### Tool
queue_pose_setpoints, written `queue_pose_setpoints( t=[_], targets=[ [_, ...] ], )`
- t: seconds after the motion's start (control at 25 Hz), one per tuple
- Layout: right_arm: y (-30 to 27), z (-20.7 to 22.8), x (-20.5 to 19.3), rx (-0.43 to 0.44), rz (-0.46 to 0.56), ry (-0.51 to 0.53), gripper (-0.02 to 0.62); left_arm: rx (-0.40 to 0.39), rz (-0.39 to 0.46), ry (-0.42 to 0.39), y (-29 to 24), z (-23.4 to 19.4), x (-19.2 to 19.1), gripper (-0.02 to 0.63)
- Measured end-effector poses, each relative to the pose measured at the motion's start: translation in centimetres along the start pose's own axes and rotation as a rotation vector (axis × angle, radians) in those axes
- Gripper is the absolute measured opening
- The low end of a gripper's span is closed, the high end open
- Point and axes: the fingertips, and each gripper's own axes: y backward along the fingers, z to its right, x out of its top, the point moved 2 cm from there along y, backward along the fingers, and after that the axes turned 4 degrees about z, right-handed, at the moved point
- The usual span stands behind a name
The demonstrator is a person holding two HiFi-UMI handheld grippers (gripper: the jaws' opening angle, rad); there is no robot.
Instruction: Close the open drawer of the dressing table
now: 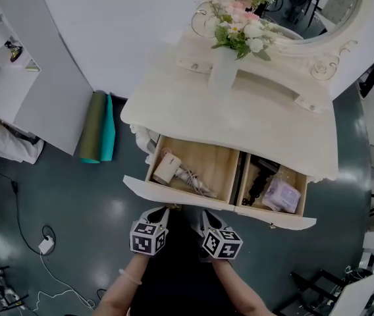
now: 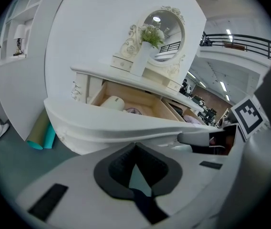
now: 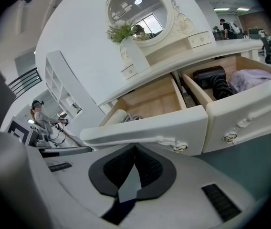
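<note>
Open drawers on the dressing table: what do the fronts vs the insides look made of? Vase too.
Drawer fronts: cream matt paint, probably over wood or board, with small metal-looking knobs.
Drawer insides: bare light wood or veneer; the tan colour and faint grain show in the right gripper view.
Vase: white and matt, likely ceramic or frosted glass; I can't tell which.

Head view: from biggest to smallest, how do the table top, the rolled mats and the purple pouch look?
1. table top
2. rolled mats
3. purple pouch
No two look alike in size.
</note>
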Motion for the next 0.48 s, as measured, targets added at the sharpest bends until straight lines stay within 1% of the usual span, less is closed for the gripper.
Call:
queue_pose_setpoints(
  t=[0.16, 0.32, 0.48],
  targets=[
    [-0.59, 0.07, 0.25, 0.0, 0.001, -0.004, 0.026, -0.011, -0.014, 0.009, -0.57, 0.26, 0.09, 0.018],
    [-0.78, 0.26, 0.55, -0.006, 0.008, -0.007, 0.026, -0.008, -0.023, -0.005, -0.83, 0.26, 0.27, 0.017],
    [-0.79, 0.53, 0.8, -0.007, 0.014, -0.003, 0.026, -0.014, -0.018, 0.012, -1.09, 0.11, 0.52, 0.017]
  ],
)
